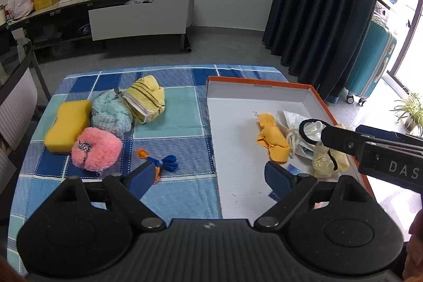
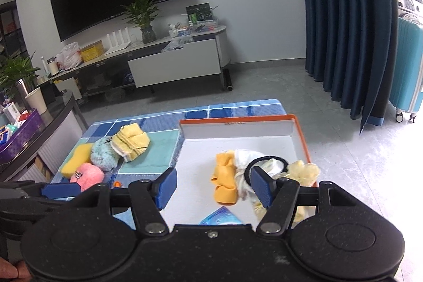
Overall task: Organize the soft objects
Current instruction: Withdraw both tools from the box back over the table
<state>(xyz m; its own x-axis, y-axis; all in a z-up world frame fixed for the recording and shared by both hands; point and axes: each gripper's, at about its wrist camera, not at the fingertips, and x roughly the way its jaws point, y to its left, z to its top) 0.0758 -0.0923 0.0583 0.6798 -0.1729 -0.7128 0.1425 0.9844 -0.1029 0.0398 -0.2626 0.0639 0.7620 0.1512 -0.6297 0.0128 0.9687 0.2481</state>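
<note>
On the blue checked cloth (image 1: pixel 169 123) lie a yellow sponge (image 1: pixel 67 124), a light blue fluffy piece (image 1: pixel 111 114), a folded yellow striped towel (image 1: pixel 145 99), a pink fluffy piece (image 1: pixel 96 148) and a blue and orange cord (image 1: pixel 161 161). The orange-rimmed white box (image 1: pixel 264 82) holds an orange cloth (image 1: pixel 272 136), a white cloth (image 1: pixel 290 118), a pale yellow scrunchie (image 1: pixel 325 160) and a black hair tie (image 2: pixel 265 159). My left gripper (image 1: pixel 211 176) hangs open and empty over the box's left edge. My right gripper (image 2: pixel 214 186) is open over the box, its right pad beside the hair tie.
A small blue packet (image 2: pixel 220 216) lies at the box's near end. A glass-topped side table (image 2: pixel 53 112) with clutter stands left of the cloth. Beyond are grey floor, a TV cabinet (image 1: pixel 137 17), a dark curtain (image 1: pixel 322 4) and a teal suitcase (image 1: pixel 370 60).
</note>
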